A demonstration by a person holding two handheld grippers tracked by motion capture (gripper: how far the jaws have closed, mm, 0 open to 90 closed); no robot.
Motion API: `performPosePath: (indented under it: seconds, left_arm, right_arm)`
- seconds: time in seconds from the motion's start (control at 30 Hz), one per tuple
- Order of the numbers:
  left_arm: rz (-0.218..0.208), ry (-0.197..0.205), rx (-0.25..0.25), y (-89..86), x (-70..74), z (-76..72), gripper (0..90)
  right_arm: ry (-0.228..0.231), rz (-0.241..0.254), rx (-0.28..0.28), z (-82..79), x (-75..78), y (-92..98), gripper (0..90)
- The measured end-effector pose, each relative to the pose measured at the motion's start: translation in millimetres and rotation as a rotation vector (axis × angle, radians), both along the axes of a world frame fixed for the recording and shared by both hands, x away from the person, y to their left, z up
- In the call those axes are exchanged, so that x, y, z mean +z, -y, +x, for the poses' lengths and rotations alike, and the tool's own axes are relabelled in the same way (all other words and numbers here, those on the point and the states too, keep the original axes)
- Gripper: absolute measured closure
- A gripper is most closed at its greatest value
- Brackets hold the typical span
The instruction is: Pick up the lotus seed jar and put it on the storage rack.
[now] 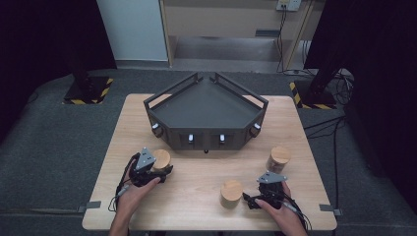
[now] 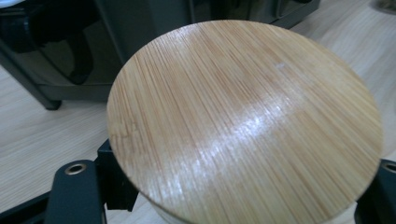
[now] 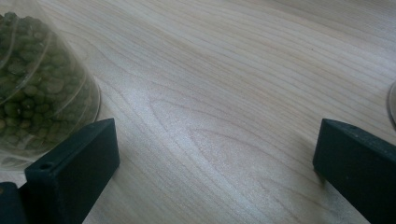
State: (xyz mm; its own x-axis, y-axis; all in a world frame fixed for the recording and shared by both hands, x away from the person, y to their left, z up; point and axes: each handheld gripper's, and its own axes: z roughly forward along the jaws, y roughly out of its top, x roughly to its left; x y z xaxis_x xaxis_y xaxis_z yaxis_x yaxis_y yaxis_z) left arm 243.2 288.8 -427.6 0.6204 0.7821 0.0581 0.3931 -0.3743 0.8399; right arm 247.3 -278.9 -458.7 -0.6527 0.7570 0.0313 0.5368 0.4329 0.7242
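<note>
A jar with a round bamboo lid point(image 2: 243, 121) sits between the jaws of my left gripper point(image 2: 229, 196), which is shut on it. From above, this jar point(image 1: 161, 158) stands at the table's front left with my left gripper point(image 1: 156, 168) around it. My right gripper point(image 1: 265, 191) rests low at the front right, open, with bare wood between its jaws point(image 3: 215, 163). A clear jar of green beans point(image 3: 37, 88) stands just outside its left jaw, apart from it. That same jar point(image 1: 231, 193) carries a bamboo lid.
A dark, angular, open-topped tray point(image 1: 206, 110) with railings stands at the middle back of the wooden table point(image 1: 196, 177). A third bamboo-lidded jar point(image 1: 278, 158) stands to the right, beyond my right gripper. The table's front edge is close behind both hands.
</note>
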Motion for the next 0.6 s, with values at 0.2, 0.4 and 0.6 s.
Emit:
performPosePath:
  seconds: [0.2, 0.4, 0.6]
  left_arm:
    - [0.012, 0.002, -0.030, 0.7, 4.8, 0.8, 24.6]
    - [0.030, -0.006, -0.051, 3.8, 7.5, 3.8, 24.6]
    - [0.036, -0.007, -0.064, 3.1, 8.9, 6.6, 24.6]
  right_arm:
    - [0.000, 0.000, 0.007, 1.1, 0.0, 0.7, 0.2]
    - [0.000, 0.000, 0.006, 1.0, -0.1, 0.7, 0.3]
    - [0.000, 0.000, 0.005, 0.6, -0.1, 0.5, 0.3]
